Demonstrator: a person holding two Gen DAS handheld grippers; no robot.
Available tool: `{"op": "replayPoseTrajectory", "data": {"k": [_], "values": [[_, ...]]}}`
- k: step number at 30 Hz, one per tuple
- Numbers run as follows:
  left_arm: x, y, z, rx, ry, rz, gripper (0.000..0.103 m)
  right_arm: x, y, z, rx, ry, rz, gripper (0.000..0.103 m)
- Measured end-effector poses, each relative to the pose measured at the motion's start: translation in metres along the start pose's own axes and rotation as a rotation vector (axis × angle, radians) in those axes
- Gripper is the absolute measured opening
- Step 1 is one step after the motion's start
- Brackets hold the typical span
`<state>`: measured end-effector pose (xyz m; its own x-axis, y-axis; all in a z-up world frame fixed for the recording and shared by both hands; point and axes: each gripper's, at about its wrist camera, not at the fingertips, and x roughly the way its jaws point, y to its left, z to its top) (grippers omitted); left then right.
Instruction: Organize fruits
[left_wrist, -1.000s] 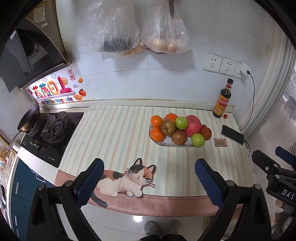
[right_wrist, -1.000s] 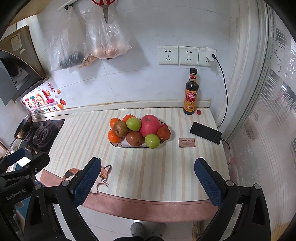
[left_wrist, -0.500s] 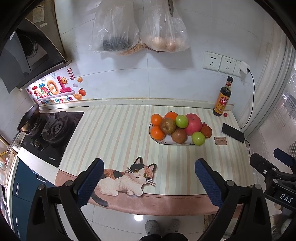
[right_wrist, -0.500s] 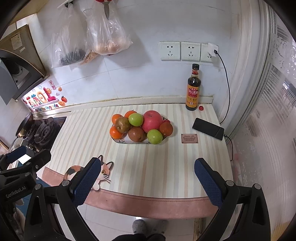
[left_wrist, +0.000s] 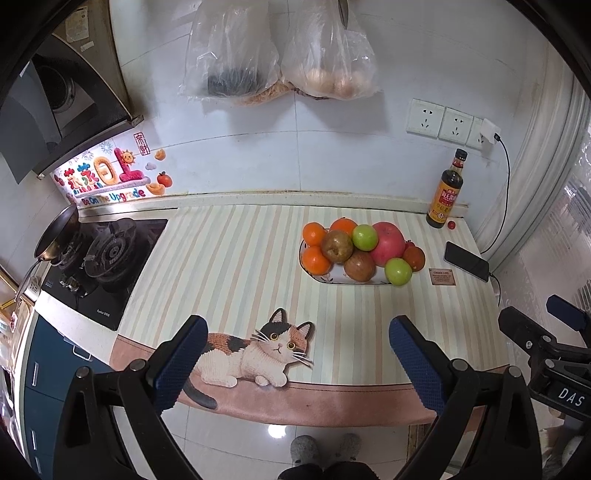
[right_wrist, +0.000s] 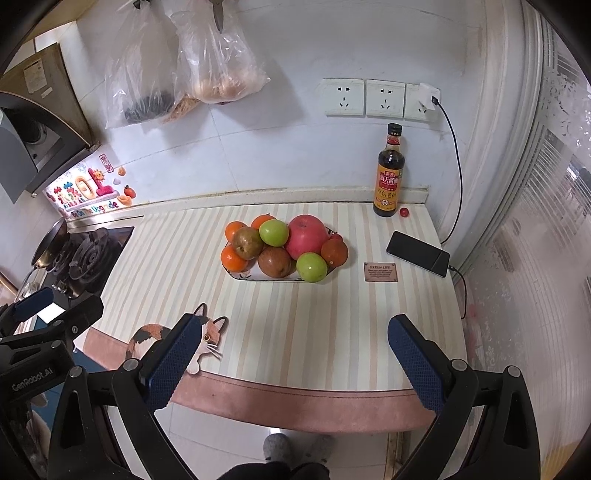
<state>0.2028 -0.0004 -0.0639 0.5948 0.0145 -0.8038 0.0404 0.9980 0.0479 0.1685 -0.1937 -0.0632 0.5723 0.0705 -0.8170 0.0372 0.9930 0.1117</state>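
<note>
Fruit stock, heaped on one shallow patterned plate (right_wrist: 273, 277) on the striped worktop (right_wrist: 332, 332), well ahead of my fingers:
- one large red apple (right_wrist: 306, 236), top of the heap;
- two green apples (right_wrist: 273, 232), one up top, one (right_wrist: 311, 266) at the front edge;
- two brown pears (right_wrist: 247, 242), touching;
- three oranges (right_wrist: 233, 257) on the left and back;
- one darker red-orange fruit (right_wrist: 334, 252), right end.

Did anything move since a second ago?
Only the right gripper eased slightly nearer the counter, so the fruit plate looks lower in its view. The left gripper barely shifted. Both stay open and empty; the fruit, bottle and phone stayed put.
</note>
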Motion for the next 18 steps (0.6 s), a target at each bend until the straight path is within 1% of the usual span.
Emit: {"op": "replayPoseTrajectory", "data": {"k": [18], "values": [[0.0002,0.0015,0.0002,0.001,0.001,-0.004,0.101,-0.0001,-0.0034,-0.0007,0.003,0.002,-0.003,0.103]]}}
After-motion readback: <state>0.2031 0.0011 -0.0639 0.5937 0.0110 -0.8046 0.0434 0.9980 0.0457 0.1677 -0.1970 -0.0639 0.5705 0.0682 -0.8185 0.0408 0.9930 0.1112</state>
